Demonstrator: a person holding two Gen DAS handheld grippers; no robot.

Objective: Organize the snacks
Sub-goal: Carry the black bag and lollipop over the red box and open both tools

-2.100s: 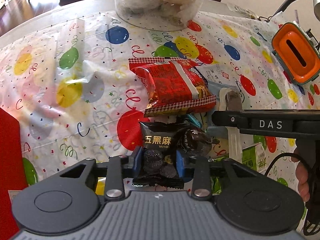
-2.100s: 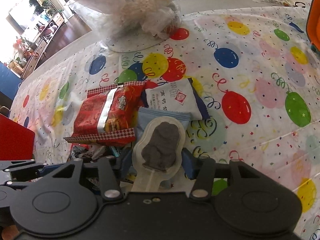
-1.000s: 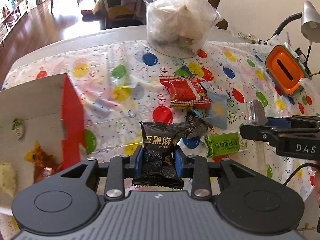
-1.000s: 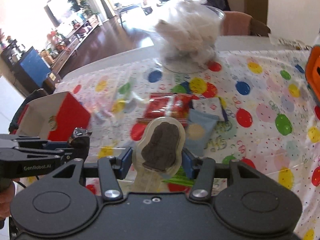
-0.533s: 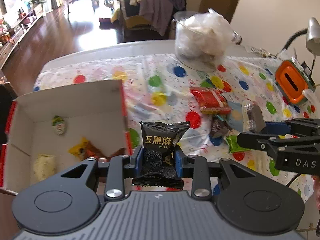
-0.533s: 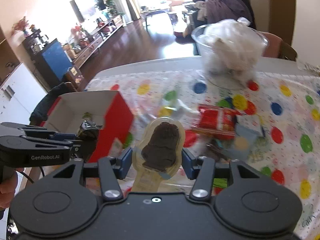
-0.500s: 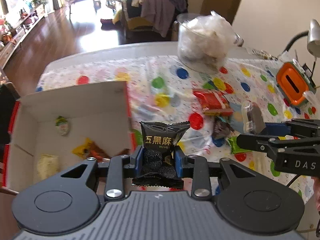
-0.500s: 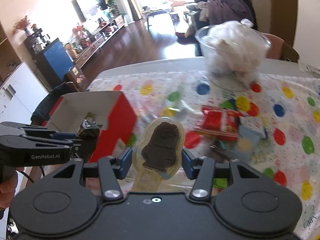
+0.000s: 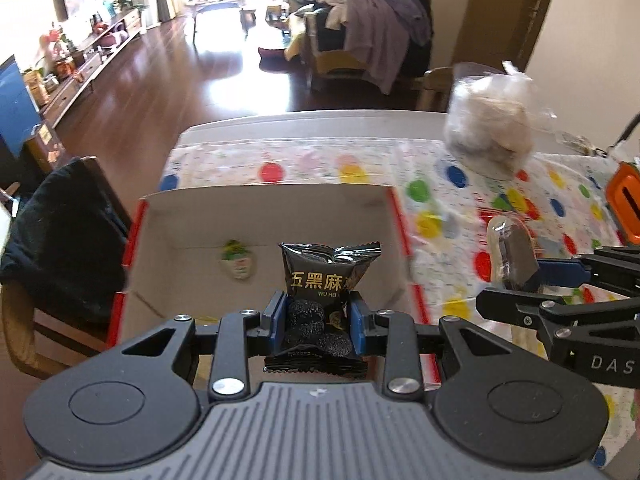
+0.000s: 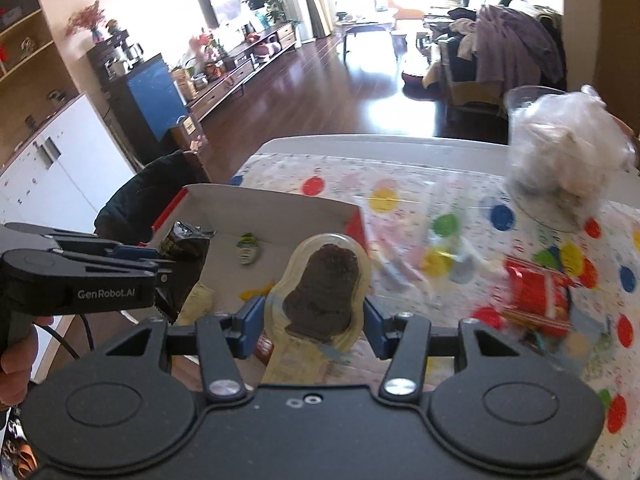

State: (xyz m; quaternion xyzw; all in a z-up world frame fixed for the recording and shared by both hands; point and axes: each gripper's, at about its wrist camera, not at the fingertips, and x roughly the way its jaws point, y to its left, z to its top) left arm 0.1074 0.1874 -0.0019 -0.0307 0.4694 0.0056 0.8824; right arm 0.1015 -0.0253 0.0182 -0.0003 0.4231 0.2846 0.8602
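Note:
My left gripper (image 9: 316, 316) is shut on a black sesame snack packet (image 9: 320, 280) and holds it above the open red-and-white box (image 9: 264, 208). My right gripper (image 10: 314, 320) is shut on a clear pouch with a dark brown snack (image 10: 320, 284), held above the box's right wall (image 10: 354, 224). The pouch also shows in the left wrist view (image 9: 512, 252). A small green-topped snack (image 9: 238, 260) lies inside the box. A red snack bag (image 10: 538, 296) lies on the balloon tablecloth (image 10: 500, 216) to the right.
A clear tub of white bagged snacks (image 9: 488, 136) stands at the table's far right. An orange device (image 9: 626, 200) sits at the right edge. A chair with a dark jacket (image 9: 60, 240) stands left of the table. A yellow wrapper (image 10: 256, 292) lies in the box.
Both grippers have swung left from the snack pile to over the open box, each keeping its snack. The box now fills the middle of both views.

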